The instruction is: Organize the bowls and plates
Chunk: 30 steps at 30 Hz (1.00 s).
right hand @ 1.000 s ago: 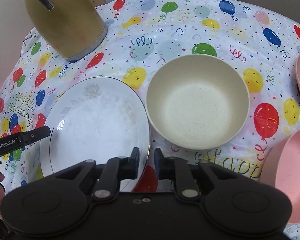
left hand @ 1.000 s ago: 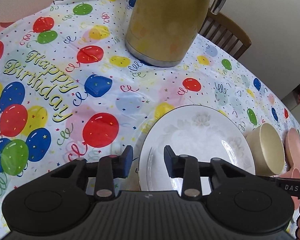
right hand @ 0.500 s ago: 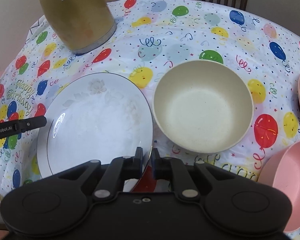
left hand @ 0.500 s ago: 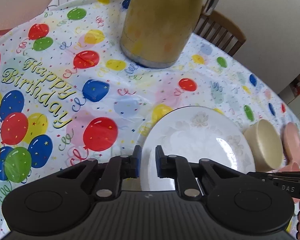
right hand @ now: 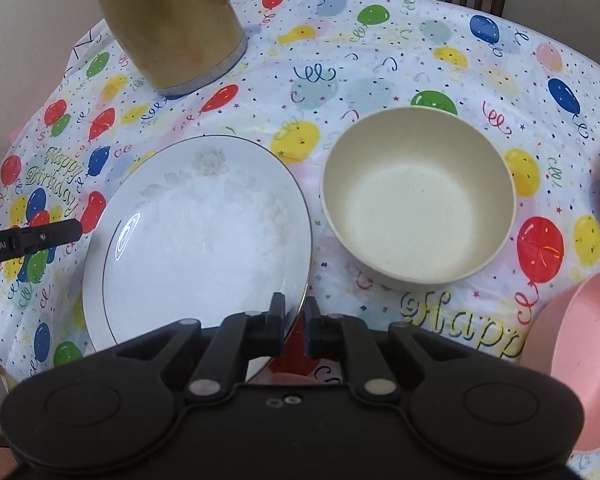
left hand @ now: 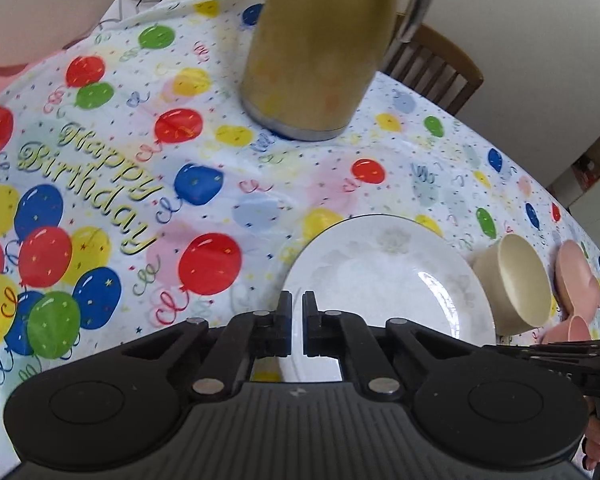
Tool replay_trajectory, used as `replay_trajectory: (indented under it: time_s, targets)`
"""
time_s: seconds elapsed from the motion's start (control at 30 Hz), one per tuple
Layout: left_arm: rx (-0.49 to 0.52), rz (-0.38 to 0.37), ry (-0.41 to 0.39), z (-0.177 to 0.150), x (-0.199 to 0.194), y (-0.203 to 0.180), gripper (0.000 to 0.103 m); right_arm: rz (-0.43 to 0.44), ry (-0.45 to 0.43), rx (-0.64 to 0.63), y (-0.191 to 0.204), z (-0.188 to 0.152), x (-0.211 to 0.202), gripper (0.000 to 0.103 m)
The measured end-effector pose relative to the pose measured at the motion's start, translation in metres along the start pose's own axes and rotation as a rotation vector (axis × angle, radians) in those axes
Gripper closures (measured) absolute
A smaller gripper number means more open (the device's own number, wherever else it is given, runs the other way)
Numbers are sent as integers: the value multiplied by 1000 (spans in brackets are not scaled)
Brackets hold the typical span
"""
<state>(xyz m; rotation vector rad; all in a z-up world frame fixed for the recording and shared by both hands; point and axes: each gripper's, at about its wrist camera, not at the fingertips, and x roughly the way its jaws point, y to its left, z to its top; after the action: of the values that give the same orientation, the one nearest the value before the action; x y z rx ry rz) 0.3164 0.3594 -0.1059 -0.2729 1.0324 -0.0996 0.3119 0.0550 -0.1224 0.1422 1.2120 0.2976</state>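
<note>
1. Two grippers pinch one white plate (right hand: pixel 196 232) from opposite sides of its near rim. It rests on the balloon tablecloth (right hand: pixel 340 52), near edge apparently raised a little; whether it is clear of the cloth cannot be told.
2. Right gripper (right hand: pixel 294 320): jaws closed on the plate's near-right rim, plate spreading away to the left and ahead.
3. Left gripper (left hand: pixel 296 320): jaws have just been closing and now clamp the near-left rim; plate lies ahead and right.
4. Cream bowl (right hand: pixel 418 194) sits just right of the plate, nearer the right hand. Pink bowl (right hand: pixel 580 360) further right.
5. Right view alone shows the bowl's empty interior; left view shows the gold jug (left hand: pixel 320 48) well beyond the plate.
</note>
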Motion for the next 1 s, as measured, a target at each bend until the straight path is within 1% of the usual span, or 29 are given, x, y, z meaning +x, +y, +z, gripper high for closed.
replay_trajectory:
  time_s: [0.07, 0.1, 0.13, 0.17, 0.2, 0.3, 0.37, 0.4, 0.43, 0.57, 0.63, 0.73, 0.8, 0.93, 1.0]
  targets:
    - [-12, 3, 15, -1, 5, 2, 87, 6, 7, 5, -1, 0, 1, 95]
    - [-17, 4, 22, -2, 6, 3, 70, 5, 9, 5, -1, 0, 1, 94]
    - [-20, 2, 24, -3, 7, 3, 48, 3, 11, 2, -1, 1, 1, 94]
    - [-28, -2, 20, -3, 7, 4, 39, 1, 13, -2, -1, 1, 1, 94]
    - [-42, -7, 14, -4, 8, 5, 36, 0, 14, -5, 0, 1, 2, 93]
    - [-64, -1, 29, -2, 14, 7, 37, 3, 4, -10, 0, 3, 1, 89]
    - [-73, -19, 37, -3, 18, 8, 46, 4, -4, -3, -2, 6, 1, 88]
    - [-77, -28, 44, -3, 19, 8, 59, 8, -6, -1, -2, 7, 1, 88]
    - [-81, -37, 52, -4, 22, 8, 66, 8, -7, 1, -3, 8, 2, 88]
    - [-88, -49, 64, -6, 27, 9, 72, 10, -3, 4, -3, 9, 6, 87]
    - [-95, -53, 70, -7, 28, 10, 81, 11, 0, 3, -3, 10, 9, 88]
    - [-105, -52, 74, -7, 30, 13, 86, 10, 4, 3, -3, 10, 12, 90]
    - [-108, -54, 73, -8, 29, 14, 87, 4, 6, -1, -3, 11, 13, 92]
    - [-93, -56, 72, -9, 28, 12, 87, -8, 2, -35, 0, 9, 12, 92]
    - [-89, -66, 77, -10, 26, 11, 87, -14, 5, -29, 0, 9, 11, 92]
